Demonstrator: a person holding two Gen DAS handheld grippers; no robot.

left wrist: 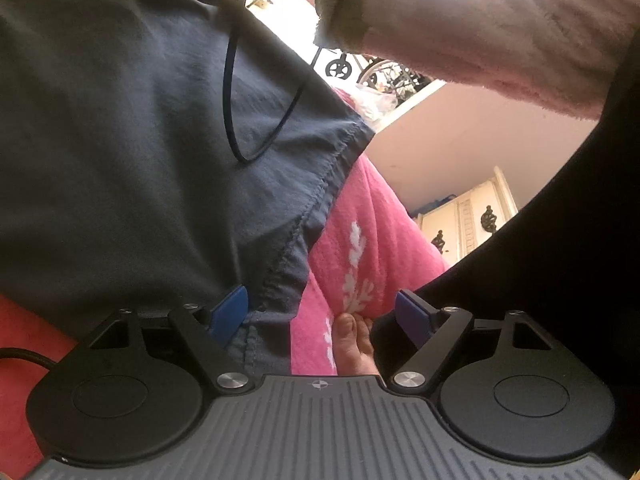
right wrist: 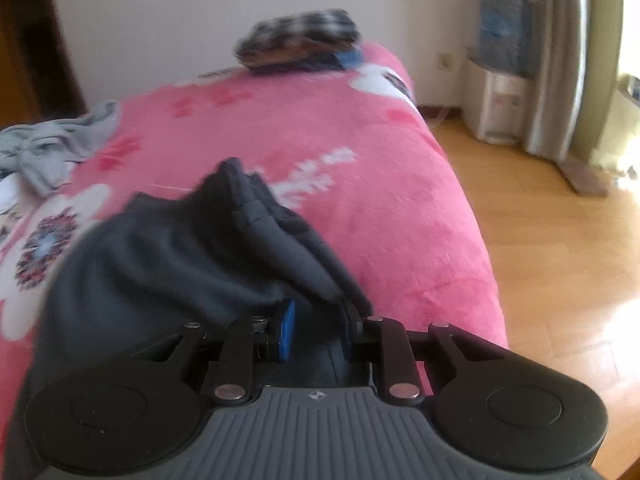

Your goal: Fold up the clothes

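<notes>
A dark grey garment (right wrist: 180,264) lies bunched on the pink flowered blanket (right wrist: 360,140) of a bed. My right gripper (right wrist: 318,322) is shut on a thick fold of it, with the cloth pinched between the blue pads (right wrist: 286,328). In the left wrist view the same kind of dark grey cloth (left wrist: 140,140) hangs close in front, its stitched hem running down to the left pad. My left gripper (left wrist: 320,312) stands open wide. Between its fingers are only pink blanket (left wrist: 360,240) and a person's finger or toe (left wrist: 354,344).
A fluffy pale pink sleeve (left wrist: 500,32) crosses above the left gripper, and a black cable (left wrist: 240,80) dangles over the cloth. A light grey clothes heap (right wrist: 52,148) lies at the bed's left, a folded plaid pile (right wrist: 300,36) at its far end. Wooden floor (right wrist: 560,248) and a water dispenser (right wrist: 500,96) are to the right.
</notes>
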